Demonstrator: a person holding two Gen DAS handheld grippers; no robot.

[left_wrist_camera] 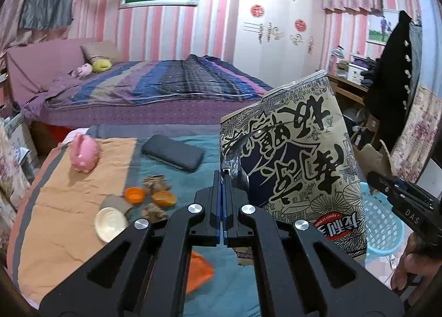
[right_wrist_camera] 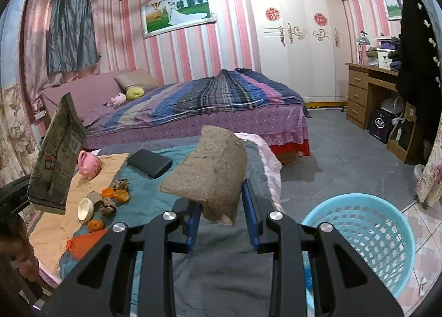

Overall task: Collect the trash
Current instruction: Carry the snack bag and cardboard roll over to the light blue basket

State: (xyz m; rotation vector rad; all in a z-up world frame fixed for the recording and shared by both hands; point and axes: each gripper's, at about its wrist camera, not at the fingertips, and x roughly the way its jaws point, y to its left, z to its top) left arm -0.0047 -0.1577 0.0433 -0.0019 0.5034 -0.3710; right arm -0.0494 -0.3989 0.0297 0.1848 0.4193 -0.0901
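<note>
Trash goes in: my left gripper (left_wrist_camera: 223,176) pinches the snack bag (left_wrist_camera: 298,168), my right gripper (right_wrist_camera: 222,201), jaws wide, cradles brown cardboard (right_wrist_camera: 210,170), so I tip both over the blue basket (right_wrist_camera: 386,223).

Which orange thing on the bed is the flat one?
The orange bag at the near edge lies flat. The peels are curled, and the small orange fruit is round.

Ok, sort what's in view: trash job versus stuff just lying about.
Job:
- snack bag, pinched in the left gripper
- brown cardboard scrap between the right gripper fingers
- blue basket
- orange peels
- crumpled paper
- white lid

Lying about:
- pink piggy bank
- dark case
</note>
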